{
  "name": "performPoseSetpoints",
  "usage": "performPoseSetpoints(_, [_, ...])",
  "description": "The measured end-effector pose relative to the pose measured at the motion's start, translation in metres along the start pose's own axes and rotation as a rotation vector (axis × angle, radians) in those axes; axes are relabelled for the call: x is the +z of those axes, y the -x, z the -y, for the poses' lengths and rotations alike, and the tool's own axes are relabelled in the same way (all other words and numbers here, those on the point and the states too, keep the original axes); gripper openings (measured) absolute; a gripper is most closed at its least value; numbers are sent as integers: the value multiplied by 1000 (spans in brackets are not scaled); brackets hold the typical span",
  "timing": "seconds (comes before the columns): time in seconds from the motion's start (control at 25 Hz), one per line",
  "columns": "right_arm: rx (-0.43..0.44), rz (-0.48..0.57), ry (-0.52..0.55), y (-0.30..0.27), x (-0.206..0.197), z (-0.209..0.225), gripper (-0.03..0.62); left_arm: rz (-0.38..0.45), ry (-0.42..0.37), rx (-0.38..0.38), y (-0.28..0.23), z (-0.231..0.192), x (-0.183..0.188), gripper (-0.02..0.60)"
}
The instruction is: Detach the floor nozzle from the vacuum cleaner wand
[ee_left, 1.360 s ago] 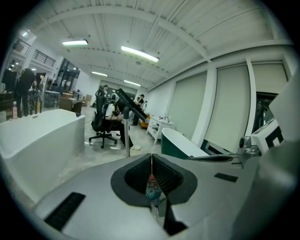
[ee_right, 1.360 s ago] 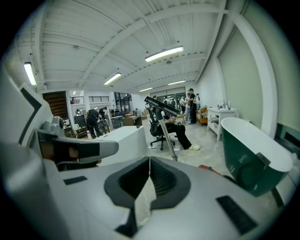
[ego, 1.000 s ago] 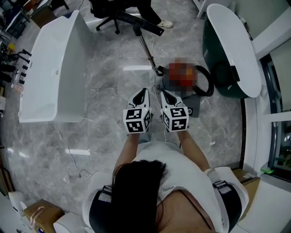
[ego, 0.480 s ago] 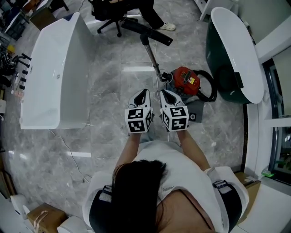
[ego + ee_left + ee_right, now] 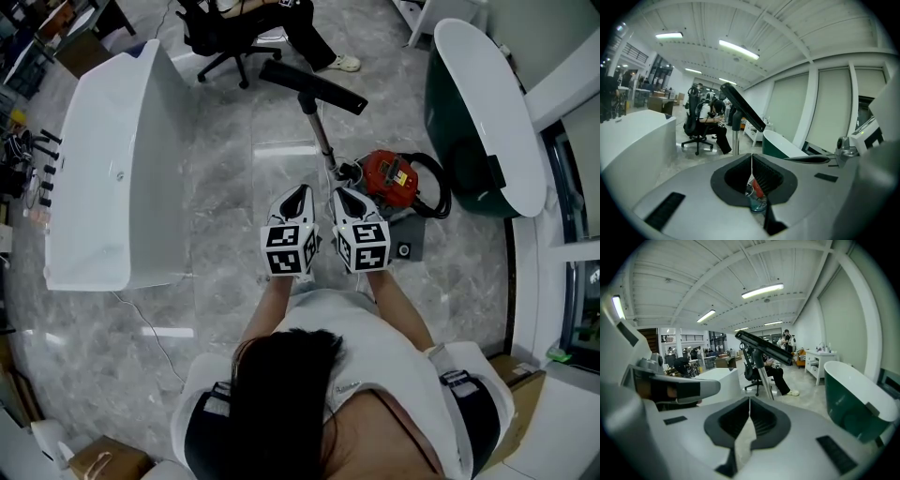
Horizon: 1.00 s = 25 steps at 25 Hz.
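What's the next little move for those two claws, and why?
Probably reach forward to the wand, opening on the way. The left claw and right claw are both shut and empty, short of the vacuum, and the floor nozzle still sits on the wand's far end.

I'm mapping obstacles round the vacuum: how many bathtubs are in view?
2. A white tub stands left of the vacuum, and a green tub with a white rim stands right of it. Others may lie outside the frame.
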State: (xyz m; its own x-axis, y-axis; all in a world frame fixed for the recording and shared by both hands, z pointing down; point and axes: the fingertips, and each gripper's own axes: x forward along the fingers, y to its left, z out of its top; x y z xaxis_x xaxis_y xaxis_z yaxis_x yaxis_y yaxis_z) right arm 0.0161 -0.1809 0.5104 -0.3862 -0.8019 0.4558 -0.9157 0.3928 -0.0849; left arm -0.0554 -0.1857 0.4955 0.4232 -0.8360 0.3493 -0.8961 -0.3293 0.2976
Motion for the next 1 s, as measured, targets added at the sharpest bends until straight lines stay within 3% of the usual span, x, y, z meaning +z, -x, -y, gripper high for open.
performPoseSetpoints(0.4, [-39, 9, -23, -25, 17, 10, 15, -6, -8, -25, -23, -23, 17, 8])
performPoseSetpoints(1.0, [-44, 21, -2, -28, 31, 21, 17, 22, -26, -50, -29, -17, 28, 9])
